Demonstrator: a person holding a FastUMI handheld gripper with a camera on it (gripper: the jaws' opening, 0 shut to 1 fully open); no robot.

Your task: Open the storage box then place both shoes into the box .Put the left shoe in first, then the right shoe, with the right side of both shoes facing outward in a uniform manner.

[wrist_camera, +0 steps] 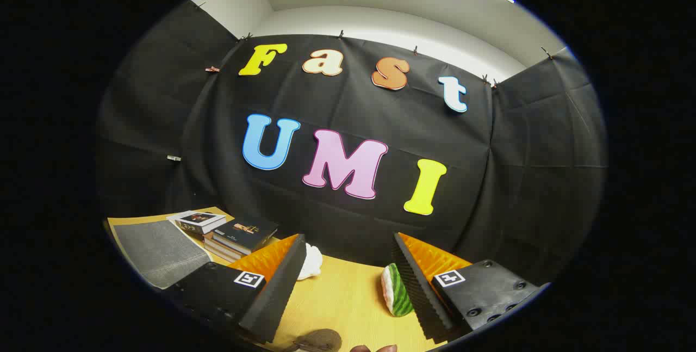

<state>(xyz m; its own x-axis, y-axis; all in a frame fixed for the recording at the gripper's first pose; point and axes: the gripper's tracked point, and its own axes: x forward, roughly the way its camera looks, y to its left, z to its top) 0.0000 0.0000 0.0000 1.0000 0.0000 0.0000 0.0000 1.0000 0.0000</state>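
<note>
My gripper [349, 243] is open and held above a wooden table [348, 297], with nothing between its fingers. A shoe with green and white stripes [396, 297] lies on the table against the inner side of the right finger, partly hidden by it. A white object [311, 261], possibly the other shoe, peeks out from behind the left finger's tip. A grey fabric surface [160, 251], perhaps the storage box, lies flat to the left beyond the left finger. I cannot tell whether it is open.
Two stacks of books [239, 235] sit on the table between the grey fabric surface and the left finger. A grey-brown rounded object [321, 339] and a reddish sliver [375, 348] lie close under the gripper. The black cloth wall rises just beyond the table.
</note>
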